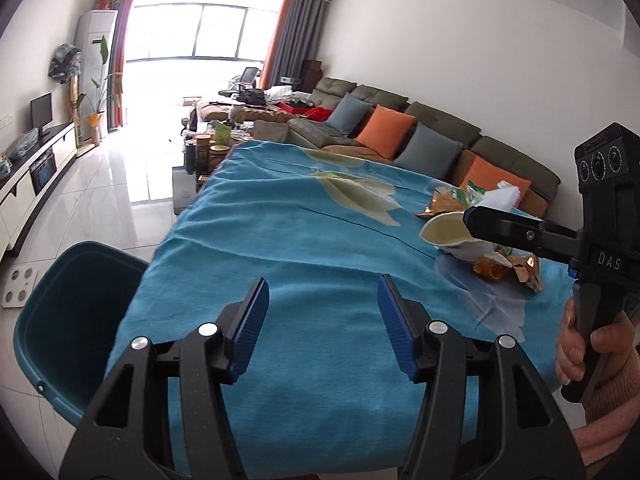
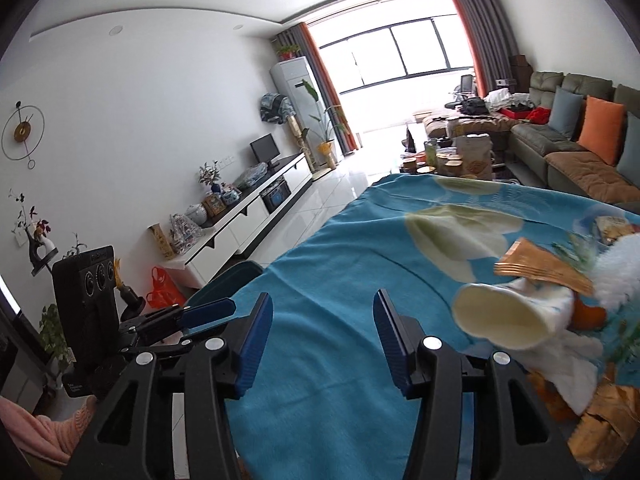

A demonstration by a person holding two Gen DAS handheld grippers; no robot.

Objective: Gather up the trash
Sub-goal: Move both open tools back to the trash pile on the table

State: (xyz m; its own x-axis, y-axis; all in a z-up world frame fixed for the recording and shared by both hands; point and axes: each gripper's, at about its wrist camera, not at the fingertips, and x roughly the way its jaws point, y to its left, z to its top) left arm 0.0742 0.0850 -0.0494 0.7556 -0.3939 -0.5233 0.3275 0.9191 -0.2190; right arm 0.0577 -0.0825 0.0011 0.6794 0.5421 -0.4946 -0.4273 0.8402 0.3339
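Trash (image 2: 532, 312) sits heaped on the desk's (image 1: 320, 240) right side; both my left tongs (image 1: 322, 320) and right tongs (image 2: 322, 336) gape empty. Reaching stage: right swings onto the paper cup (image 2: 500, 318), bin (image 1: 72, 320) waits left.

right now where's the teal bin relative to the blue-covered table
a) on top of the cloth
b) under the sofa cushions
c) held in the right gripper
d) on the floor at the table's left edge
d: the teal bin stands on the floor tiles against the left edge of the table, while the paper cup and wrappers lie at the table's right side; both grippers are open and hold nothing.
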